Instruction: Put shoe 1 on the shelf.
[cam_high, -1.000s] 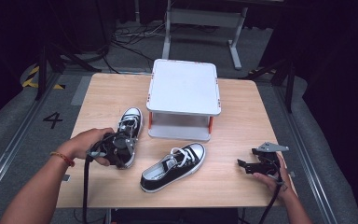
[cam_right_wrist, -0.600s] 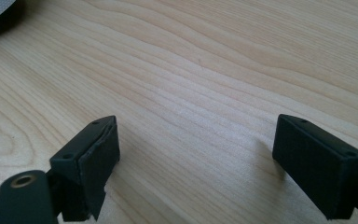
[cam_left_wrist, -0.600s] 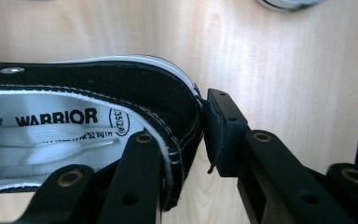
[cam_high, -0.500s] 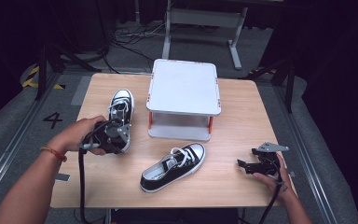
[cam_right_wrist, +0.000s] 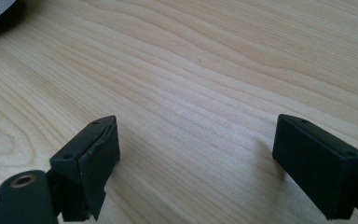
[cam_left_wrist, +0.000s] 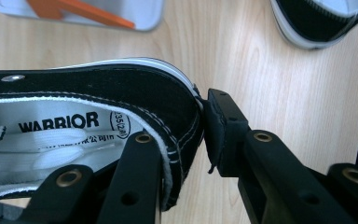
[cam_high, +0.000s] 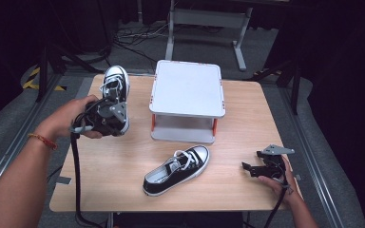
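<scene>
My left gripper [cam_high: 110,114] is shut on the heel wall of a black-and-white sneaker [cam_high: 115,85] and holds it lifted above the table's far left, toe pointing away. In the left gripper view one jaw sits inside the sneaker [cam_left_wrist: 98,107] by the "WARRIOR" insole and the other presses on the outside of the heel. A second sneaker [cam_high: 178,168] lies on its sole at the table's front middle, and its toe [cam_left_wrist: 321,23] shows at the top right of the left gripper view. My right gripper [cam_high: 251,167] rests open at the front right, above bare wood [cam_right_wrist: 196,93].
A white two-level stand [cam_high: 187,97] with orange posts occupies the table's back middle, just right of the held sneaker. The wooden table [cam_high: 247,123] ends close to my right hand. Dark floor, cables and a metal frame lie beyond the far edge.
My left gripper has raised the sneaker and carried it away from me toward the far left corner. The right gripper and the other sneaker have stayed still.
</scene>
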The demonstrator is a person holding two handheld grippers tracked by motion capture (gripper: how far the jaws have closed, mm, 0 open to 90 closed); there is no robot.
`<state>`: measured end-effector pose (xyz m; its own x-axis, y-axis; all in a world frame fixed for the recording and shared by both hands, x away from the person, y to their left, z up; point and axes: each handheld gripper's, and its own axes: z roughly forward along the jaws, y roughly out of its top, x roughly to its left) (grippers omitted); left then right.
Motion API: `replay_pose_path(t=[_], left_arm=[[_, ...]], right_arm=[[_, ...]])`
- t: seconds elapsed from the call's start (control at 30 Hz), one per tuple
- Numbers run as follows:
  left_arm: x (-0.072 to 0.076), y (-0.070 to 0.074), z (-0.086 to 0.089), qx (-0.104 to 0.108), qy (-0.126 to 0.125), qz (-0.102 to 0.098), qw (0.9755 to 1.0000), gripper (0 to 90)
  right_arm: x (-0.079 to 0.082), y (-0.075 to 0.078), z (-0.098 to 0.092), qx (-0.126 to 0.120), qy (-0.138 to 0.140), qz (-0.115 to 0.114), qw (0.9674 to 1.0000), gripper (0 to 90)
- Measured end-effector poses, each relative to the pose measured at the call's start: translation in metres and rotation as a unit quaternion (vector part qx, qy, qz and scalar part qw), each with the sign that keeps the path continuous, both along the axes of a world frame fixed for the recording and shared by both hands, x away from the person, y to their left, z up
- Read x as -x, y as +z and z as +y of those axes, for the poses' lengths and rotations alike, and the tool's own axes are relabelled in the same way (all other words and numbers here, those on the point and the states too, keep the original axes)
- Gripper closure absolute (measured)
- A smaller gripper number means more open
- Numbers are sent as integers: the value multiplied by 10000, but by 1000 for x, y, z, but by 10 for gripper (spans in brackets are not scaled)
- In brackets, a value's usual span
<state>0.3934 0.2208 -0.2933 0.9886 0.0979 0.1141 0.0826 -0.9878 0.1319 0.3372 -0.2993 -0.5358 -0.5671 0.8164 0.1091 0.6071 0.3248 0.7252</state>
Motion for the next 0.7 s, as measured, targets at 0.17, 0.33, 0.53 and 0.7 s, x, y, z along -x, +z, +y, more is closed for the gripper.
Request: replay_pose_path(t=[0.17,0.33,0.53,0.7], left_arm=[[-4,20,-13,-80,-134,-109,9998,756],[-9,31,-29,-218,-196,-211,9993,756],[-17,40,-47,-262,-302,-180,9990,757],[-23,44,-63,-303,-438,-183,9984,753]], right_arm=[[0,0,0,1,0,-1,10000,149],[0,0,0,2,1,-1,10000,149],[0,0,0,0,8,-1,10000,149],[0,0,0,3,16,-4,10000,149]])
